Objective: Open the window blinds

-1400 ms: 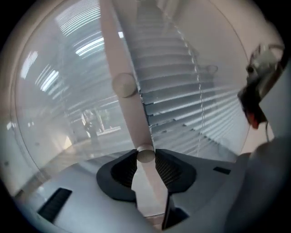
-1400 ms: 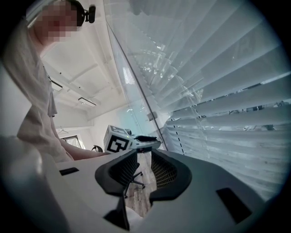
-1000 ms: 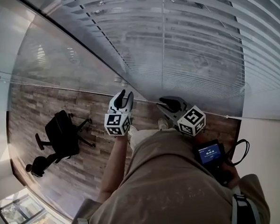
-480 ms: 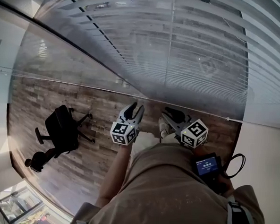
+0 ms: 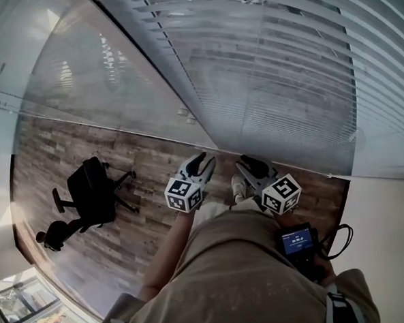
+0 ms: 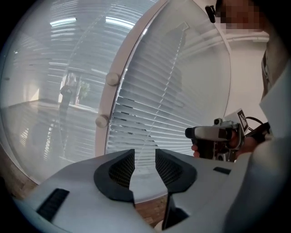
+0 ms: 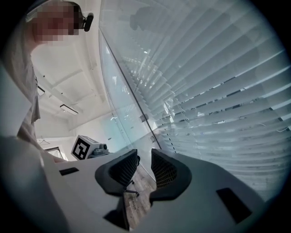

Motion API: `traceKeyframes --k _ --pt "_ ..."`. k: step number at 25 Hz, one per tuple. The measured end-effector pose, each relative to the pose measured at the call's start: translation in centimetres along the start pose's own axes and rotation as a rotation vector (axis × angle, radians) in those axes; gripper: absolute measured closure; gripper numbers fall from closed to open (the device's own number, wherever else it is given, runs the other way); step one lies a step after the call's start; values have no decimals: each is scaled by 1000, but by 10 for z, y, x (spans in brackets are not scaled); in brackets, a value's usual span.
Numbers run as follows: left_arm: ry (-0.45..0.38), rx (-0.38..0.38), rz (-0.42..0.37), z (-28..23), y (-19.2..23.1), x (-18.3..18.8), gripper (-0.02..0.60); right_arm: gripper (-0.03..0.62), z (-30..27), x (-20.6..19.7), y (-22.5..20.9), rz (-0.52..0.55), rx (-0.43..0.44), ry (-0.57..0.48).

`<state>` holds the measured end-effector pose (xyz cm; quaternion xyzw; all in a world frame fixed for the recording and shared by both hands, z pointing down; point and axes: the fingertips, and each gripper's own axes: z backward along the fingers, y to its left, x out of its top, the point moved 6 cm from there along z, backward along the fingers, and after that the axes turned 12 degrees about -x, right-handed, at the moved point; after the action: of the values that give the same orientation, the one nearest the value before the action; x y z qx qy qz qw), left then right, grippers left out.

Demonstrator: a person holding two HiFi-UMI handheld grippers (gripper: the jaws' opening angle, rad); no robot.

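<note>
The window blinds (image 5: pixel 285 70) fill the upper right of the head view. We count one run of them, with the slats lying close together and reaching down almost to the floor. In the left gripper view one thin wand (image 6: pixel 160 109) hangs in front of the slats, and its lower end shows through the gap between that gripper's jaws, further off than the tips.

We see two grippers, held low and side by side in front of the person, short of the blinds. The left gripper (image 5: pixel 203 159) has its jaws apart with nothing between the pads, so it is released. The right gripper (image 5: pixel 246 163), just beside it, is released too. Its own view shows only floor and glass through the gap. Each gripper carries one marker cube.

A white post (image 6: pixel 127 82) stands at the left edge of the blinds and bears two round fittings (image 6: pixel 112 78), one above the other. A glass partition (image 5: pixel 81 83) runs away from this post to the left.

Under everything lies a wood-plank floor (image 5: pixel 140 161). One black office chair (image 5: pixel 91 191) stands on it beyond the glass, well apart from the grippers. At the person's waist we see one small device with a lit screen (image 5: pixel 299 240), with a dark cable looping from it.
</note>
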<state>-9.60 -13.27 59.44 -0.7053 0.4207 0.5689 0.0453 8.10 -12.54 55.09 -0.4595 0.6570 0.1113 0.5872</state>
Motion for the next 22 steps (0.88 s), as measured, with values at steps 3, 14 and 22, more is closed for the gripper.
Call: traceKeyframes --k 3,14,22 --pt "-29 -15 -19 36 -11 -3 445 491 6 -2 38 36 -7 -15" --pt "-83 -10 4 186 -39 -75 445 491 26 -64 189 111 16 17" --pt "-122 -48 29 254 -69 -129 445 491 71 -117 264 135 -16 59"
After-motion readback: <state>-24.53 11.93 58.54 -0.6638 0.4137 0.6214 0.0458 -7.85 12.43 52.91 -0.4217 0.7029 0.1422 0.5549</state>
